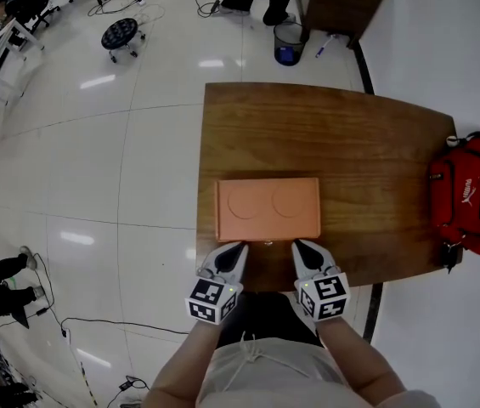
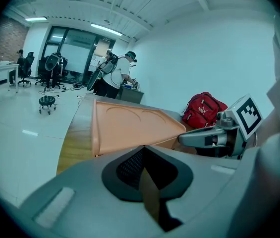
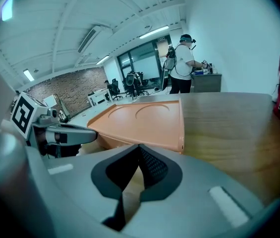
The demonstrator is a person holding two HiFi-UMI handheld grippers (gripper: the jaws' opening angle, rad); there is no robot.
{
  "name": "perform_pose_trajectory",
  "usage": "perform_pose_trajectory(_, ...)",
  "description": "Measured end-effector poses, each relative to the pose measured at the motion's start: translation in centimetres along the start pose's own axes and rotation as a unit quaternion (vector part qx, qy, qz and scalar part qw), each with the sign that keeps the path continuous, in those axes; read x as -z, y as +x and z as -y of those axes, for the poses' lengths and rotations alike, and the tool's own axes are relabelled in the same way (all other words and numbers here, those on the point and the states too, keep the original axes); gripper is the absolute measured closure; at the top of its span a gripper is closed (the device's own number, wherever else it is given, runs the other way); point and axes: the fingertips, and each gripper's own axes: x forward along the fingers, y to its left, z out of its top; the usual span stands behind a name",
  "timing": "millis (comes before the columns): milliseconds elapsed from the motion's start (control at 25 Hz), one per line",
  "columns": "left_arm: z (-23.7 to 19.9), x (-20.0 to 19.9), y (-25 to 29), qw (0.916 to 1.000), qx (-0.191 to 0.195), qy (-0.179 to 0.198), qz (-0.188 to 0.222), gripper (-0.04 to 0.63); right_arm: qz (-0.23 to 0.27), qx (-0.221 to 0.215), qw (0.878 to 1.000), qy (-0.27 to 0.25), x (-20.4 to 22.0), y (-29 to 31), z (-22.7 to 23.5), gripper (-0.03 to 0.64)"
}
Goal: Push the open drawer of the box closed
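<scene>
I saw the orange box (image 1: pixel 268 207) in the middle of the wooden table (image 1: pixel 375 143), my left gripper (image 1: pixel 237 250) and right gripper (image 1: pixel 299 246) just beside its near face, both claws closed and empty, red bag (image 1: pixel 471 195) at the right edge.

Open-plan office workspace: glossy white floor (image 1: pixel 95 143), office chairs (image 2: pixel 50 66) beside a white desk (image 2: pixel 1 69), brick wall (image 3: pixel 65 87), ceiling strip lights (image 2: pixel 106 29), a rolling stool (image 1: pixel 122 34) and a waste bin (image 1: pixel 288 42).

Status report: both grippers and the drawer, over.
Jaws shut and empty on left gripper and right gripper, tips by the orange box front. Its drawer looks flush, no gap visible. Path clear; red bag at table edge.
</scene>
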Motion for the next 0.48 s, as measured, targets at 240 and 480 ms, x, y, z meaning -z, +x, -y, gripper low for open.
perform_pose_trajectory(240,-0.2,0.1,-0.3,0.9999,-0.008,-0.006,0.009,0.589,0.000,0.003,1.000,-0.010,-0.1,-0.1,0.0,0.611)
perform_pose_trajectory(480,1.5,-2.6,-2.8,0.9983,-0.001,-0.019,0.055,0.589,0.035,-0.002,0.999,-0.016,-1.9,-2.0,-0.6,0.611)
